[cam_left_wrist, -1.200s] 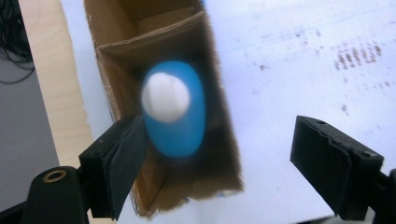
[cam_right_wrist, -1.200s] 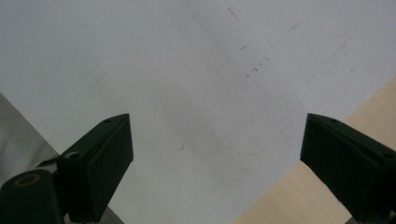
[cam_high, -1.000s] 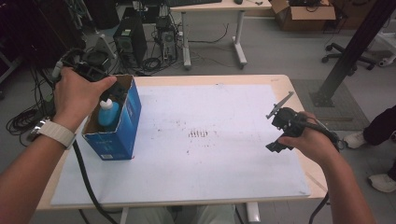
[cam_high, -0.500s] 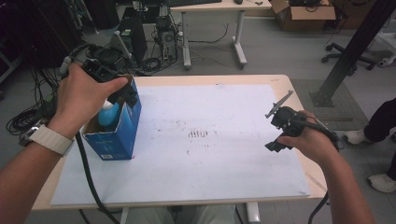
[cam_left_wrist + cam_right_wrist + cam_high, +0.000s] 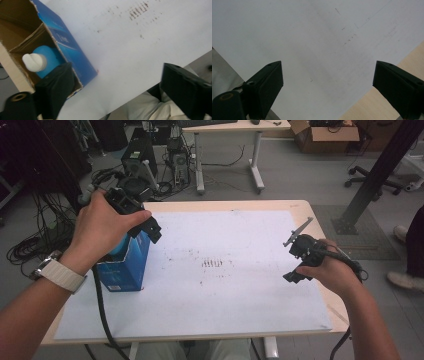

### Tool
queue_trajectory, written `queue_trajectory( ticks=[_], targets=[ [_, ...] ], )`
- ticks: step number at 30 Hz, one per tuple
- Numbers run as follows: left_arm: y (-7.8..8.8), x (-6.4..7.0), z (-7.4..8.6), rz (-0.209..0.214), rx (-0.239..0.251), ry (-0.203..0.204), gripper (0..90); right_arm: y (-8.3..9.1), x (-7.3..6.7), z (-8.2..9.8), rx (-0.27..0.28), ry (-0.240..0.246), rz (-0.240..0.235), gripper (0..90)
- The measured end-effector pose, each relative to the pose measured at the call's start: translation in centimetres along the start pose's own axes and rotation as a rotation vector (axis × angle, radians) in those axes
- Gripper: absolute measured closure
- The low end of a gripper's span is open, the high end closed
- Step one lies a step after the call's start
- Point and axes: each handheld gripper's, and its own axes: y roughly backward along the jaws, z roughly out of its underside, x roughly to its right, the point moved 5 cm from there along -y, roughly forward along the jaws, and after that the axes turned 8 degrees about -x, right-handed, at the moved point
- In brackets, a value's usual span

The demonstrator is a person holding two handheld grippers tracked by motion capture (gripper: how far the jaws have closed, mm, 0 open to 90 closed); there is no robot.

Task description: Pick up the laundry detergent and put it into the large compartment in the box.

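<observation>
**Bottle sits in the blue box, both grippers empty**

At the left edge of the table [image 5: 240, 204], the blue box [image 5: 125, 267] stands upright on the white sheet [image 5: 225, 295], its top flaps open. Inside it a blue bottle [image 5: 47, 60] with a white cap [image 5: 33, 62] stands in the compartment nearest the box's blue side wall, beside a cardboard divider. The left gripper [image 5: 142, 217] hangs just above the box's open top, gripped by the left hand [image 5: 102, 227]. Its jaws have just been opening and now stand wide apart, with nothing between them; in the left gripper view one jaw overlaps the torn rim of the box and the other sits over the near edge of the sheet.

Mid-table, a patch of dark marks [image 5: 214, 263] stains the sheet.

To the right, well apart from the box, the right gripper [image 5: 300, 255] is held in the right hand [image 5: 332, 270] above the sheet near the table's right edge. Its jaws are spread wide and hold nothing.
</observation>
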Motion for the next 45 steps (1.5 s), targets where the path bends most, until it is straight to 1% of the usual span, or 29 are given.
queue_trajectory(
  ticks=[3,6,8,11,16,19,24,29,32,36,45],
  targets=[
    [-0.1,0.7,0.0,0.012,-0.001,-0.039,5.2,0.0,-0.1,0.0,-0.001,-0.001,0.0,9.2],
    [-0.1,1.1,-0.1,0.026,0.0,-0.053,4.8,0.1,-0.1,-0.1,0.0,-0.001,0.001,9.2],
    [-0.2,1.4,-0.1,0.03,-0.002,-0.071,4.8,0.2,-0.2,-0.1,0.003,-0.006,0.001,9.2],
    [-0.3,1.8,-0.1,0.028,-0.01,-0.088,4.8,0.3,-0.2,-0.2,0.005,-0.011,0.002,9.2],
    [-0.5,2.5,-0.3,0.048,-0.013,-0.108,4.8,0.3,-0.2,-0.2,0.004,-0.015,0.0,9.2],
    [-0.7,2.8,-0.6,0.044,-0.017,-0.124,4.7,0.2,0.0,-0.3,0.004,-0.015,-0.001,9.2],
    [-1.0,3.5,-1.0,0.043,-0.015,-0.146,4.8,-0.1,0.2,-0.3,0.011,-0.031,0.0,9.1],
    [-1.3,3.6,-1.0,0.038,-0.016,-0.146,4.8,-0.2,0.3,-0.2,0.01,-0.03,0.0,9.2],
    [-1.3,3.6,-1.1,0.042,-0.007,-0.143,4.8,-0.1,0.3,-0.4,0.013,-0.028,0.001,9.2],
    [-1.3,3.7,-1.0,0.042,-0.003,-0.15,4.8,-0.2,0.2,-0.6,0.012,-0.022,0.0,9.2],
    [-1.3,3.6,-1.0,0.042,-0.004,-0.153,4.8,-0.1,0.0,-0.8,0.017,-0.018,0.003,9.0]
  ],
)
